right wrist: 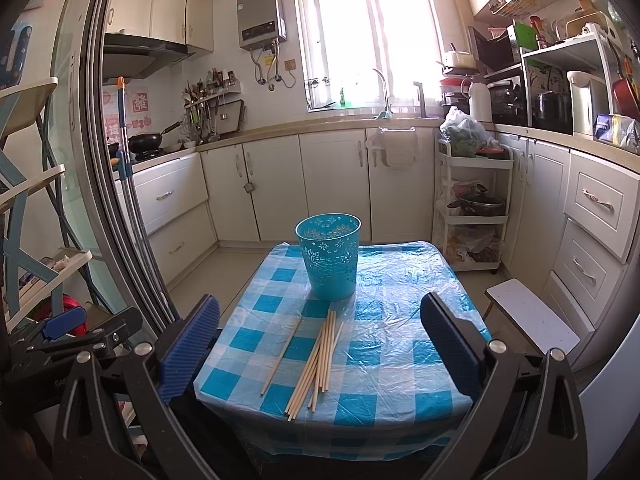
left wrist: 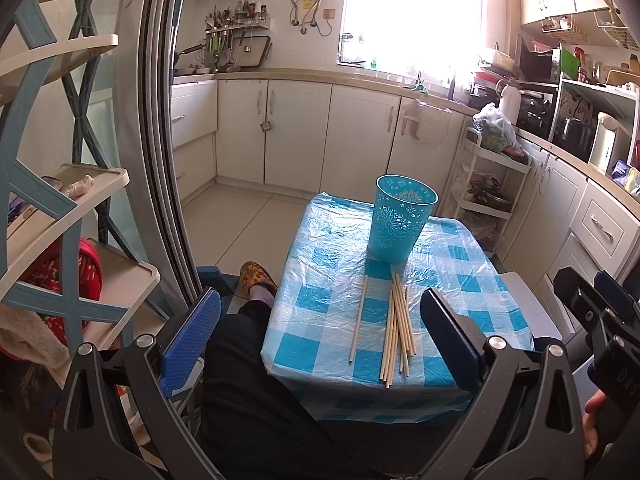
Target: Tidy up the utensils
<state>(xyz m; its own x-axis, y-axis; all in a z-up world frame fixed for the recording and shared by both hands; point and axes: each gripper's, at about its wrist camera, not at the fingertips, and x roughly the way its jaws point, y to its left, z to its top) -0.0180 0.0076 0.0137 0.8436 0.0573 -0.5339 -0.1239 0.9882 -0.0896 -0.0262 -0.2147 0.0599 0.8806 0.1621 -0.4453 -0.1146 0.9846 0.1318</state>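
At lower centre of both views, the chopsticks (left wrist: 396, 332) lie loose on the checked table (left wrist: 472, 280), just in front of the upright blue cup (left wrist: 402, 220). Both the left gripper (left wrist: 320, 344) and right gripper (right wrist: 320, 348) hang with jaws wide apart, holding nothing. Judged step: the approach before the first pick. The next move calls for lowering over the bundle. Only the left view shows a slippered foot (left wrist: 258, 276).

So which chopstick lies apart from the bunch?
The single chopstick left of the bundle, lying alone on the checked cloth; the others overlap.
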